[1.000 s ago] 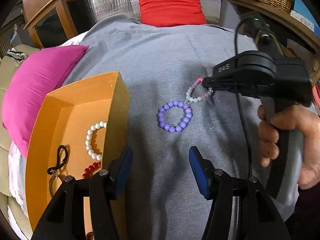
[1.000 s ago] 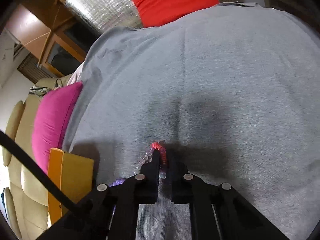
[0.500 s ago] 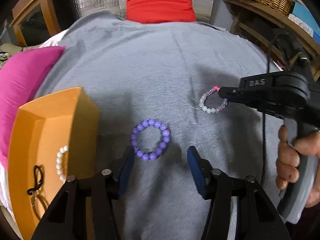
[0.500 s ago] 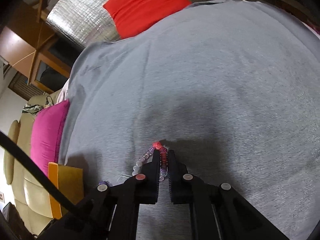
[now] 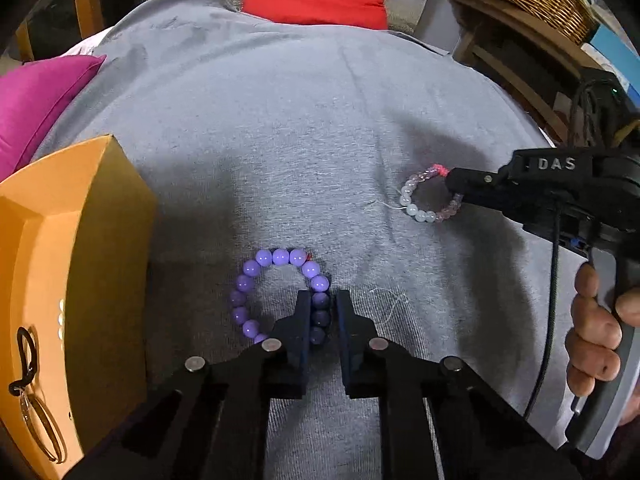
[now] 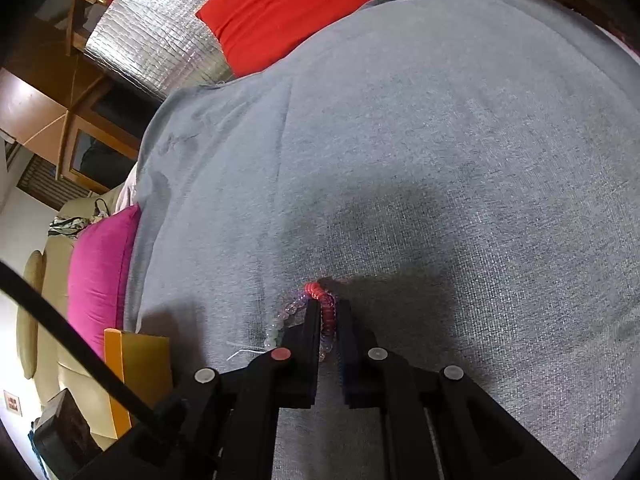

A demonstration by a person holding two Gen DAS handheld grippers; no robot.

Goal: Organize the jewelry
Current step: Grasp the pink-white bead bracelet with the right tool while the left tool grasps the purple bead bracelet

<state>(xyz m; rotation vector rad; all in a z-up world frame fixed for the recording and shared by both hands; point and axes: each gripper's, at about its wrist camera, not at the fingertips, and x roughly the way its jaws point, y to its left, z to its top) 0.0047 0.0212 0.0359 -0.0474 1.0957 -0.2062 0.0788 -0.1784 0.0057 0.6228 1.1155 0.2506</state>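
Purple bracelet (image 5: 280,296) lies on the grey cloth (image 5: 320,128), its near-right beads clamped in the left gripper (image 5: 323,312); the right gripper (image 6: 329,316) pinches the pale bracelet (image 5: 424,196), both likely bound for the orange box (image 5: 80,240).

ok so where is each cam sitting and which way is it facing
Left wrist: sits on the left gripper, looking forward and down at the purple bracelet it has shut on; the orange box and the hand holding the right gripper show too.
Right wrist: sits on the right gripper, looking down at the pale pink bracelet it grips.
Shared: grey cloth, red cushion, pink cushion, orange box, pale pink bracelet.
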